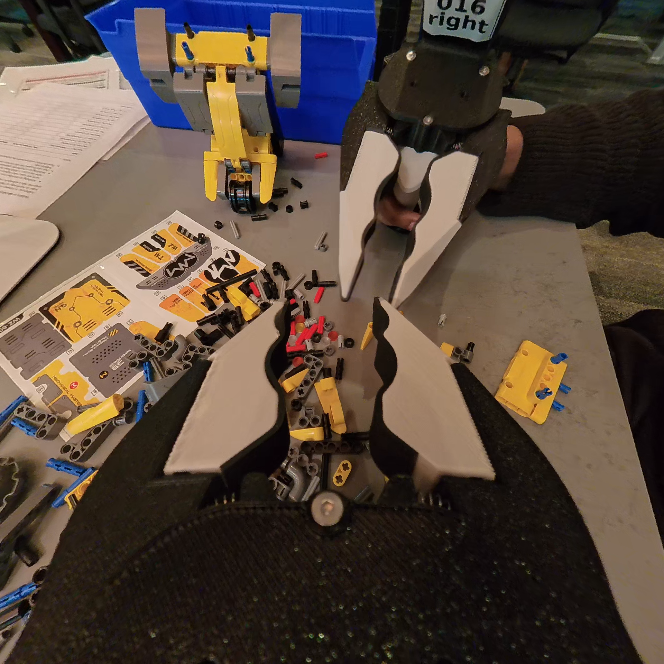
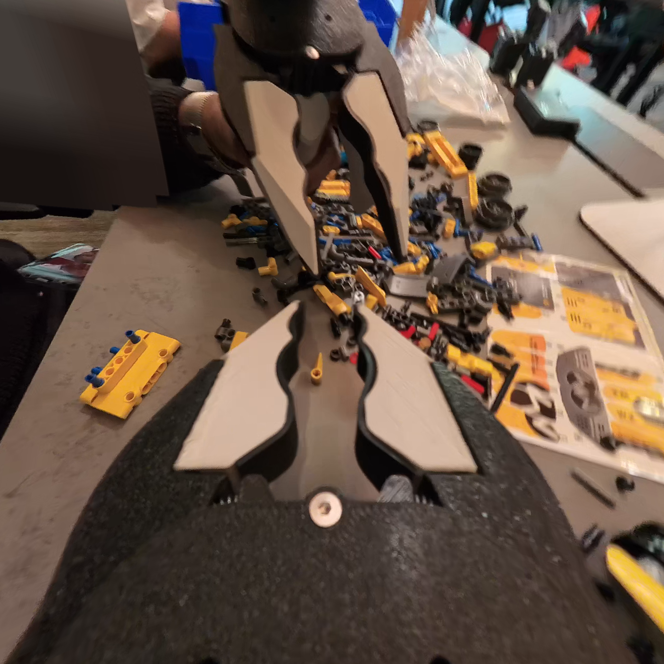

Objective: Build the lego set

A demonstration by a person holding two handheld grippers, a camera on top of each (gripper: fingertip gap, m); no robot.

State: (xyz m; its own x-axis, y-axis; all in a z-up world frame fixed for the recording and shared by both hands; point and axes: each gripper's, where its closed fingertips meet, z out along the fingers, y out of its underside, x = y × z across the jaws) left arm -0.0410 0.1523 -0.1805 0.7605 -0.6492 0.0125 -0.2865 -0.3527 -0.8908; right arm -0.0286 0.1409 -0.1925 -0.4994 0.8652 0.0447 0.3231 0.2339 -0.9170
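My left gripper (image 1: 330,304) is open and empty, low over a pile of small black, red, grey and yellow building parts (image 1: 309,345) on the grey table (image 1: 503,280). My right gripper (image 2: 328,307) is open and empty, tip to tip with the left one. A small yellow pointed piece (image 2: 317,370) lies on the table between the right fingers; it also shows in the left wrist view (image 1: 367,336). Each gripper shows in the other's view: the right (image 1: 370,301), the left (image 2: 359,264) with its tips in the pile (image 2: 377,251). A yellow panel with blue pins (image 1: 528,382) (image 2: 129,373) lies apart.
A yellow and grey sticker sheet (image 1: 90,323) (image 2: 575,359) lies beside the pile. A half-built yellow and grey vehicle (image 1: 233,107) leans on a blue bin (image 1: 323,72). Papers (image 1: 54,125) lie far left. Black wheels (image 2: 496,208) lie behind the pile. The table edge (image 1: 593,287) is on the right.
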